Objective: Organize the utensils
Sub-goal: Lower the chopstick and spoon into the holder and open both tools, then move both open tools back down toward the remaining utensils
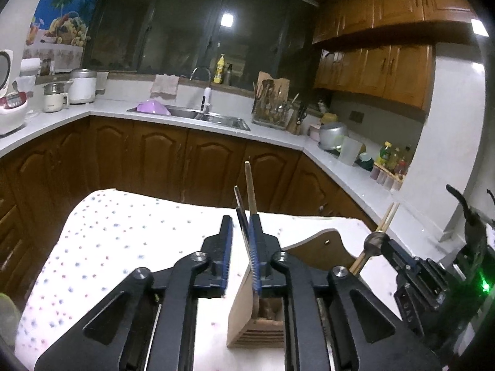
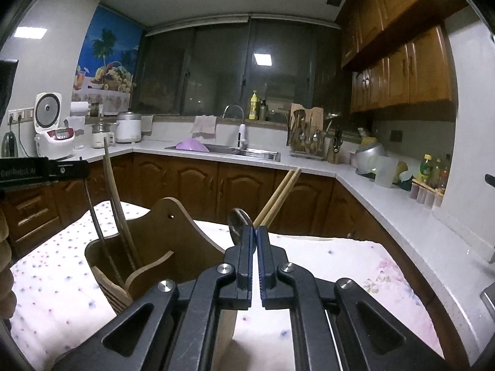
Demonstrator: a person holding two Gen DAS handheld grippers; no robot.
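Standing in the wooden holder on the dotted cloth are a wooden utensil and a thin metal one. The left tongs hang parted around their handles; the right tongs pinch chopsticks and a spoon.
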